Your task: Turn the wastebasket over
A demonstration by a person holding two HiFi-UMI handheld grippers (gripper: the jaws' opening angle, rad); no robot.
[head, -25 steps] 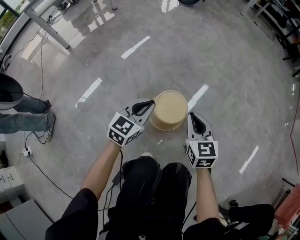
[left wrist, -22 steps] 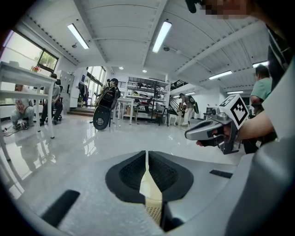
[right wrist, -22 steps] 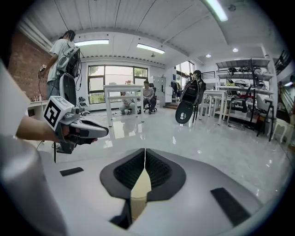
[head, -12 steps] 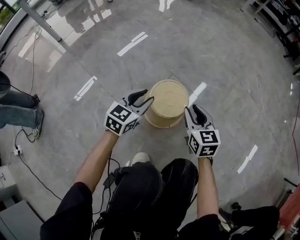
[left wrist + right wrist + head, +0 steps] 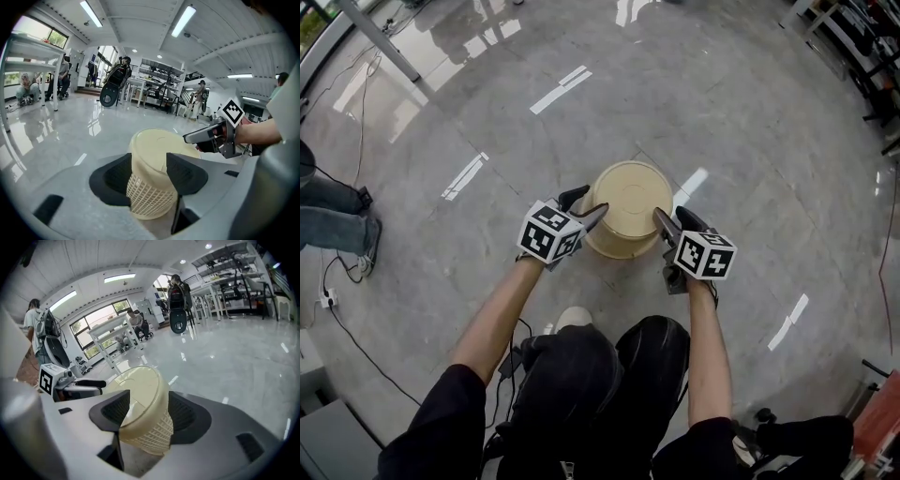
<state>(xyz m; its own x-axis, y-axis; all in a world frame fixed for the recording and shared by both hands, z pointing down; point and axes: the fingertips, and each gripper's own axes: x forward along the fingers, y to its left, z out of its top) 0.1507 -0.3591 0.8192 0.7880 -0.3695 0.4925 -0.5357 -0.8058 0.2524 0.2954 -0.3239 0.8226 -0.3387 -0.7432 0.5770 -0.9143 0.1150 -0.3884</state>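
Note:
A cream wastebasket (image 5: pixel 628 220) stands upside down on the grey floor, solid base up, lattice wall below. My left gripper (image 5: pixel 586 206) is at its left side and my right gripper (image 5: pixel 670 221) at its right side, both tilted downward. Both pairs of jaws are opening. In the left gripper view the wastebasket (image 5: pixel 154 178) shows between the spread jaws, and the right gripper (image 5: pixel 208 136) reaches in beyond it. In the right gripper view the wastebasket (image 5: pixel 143 408) likewise sits between wide jaws, with the left gripper (image 5: pixel 82 386) at the left. I see no pad pressing on the wall.
My own legs (image 5: pixel 600 375) are just below the basket. A person's legs (image 5: pixel 328 216) and floor cables (image 5: pixel 337 281) are at the left. White tape strips (image 5: pixel 558 89) mark the floor. Tables and racks (image 5: pixel 154 91) line the far side of the room.
Both grippers have sunk and closed in on the basket's two sides. Their jaws, shut a second ago, now stand apart.

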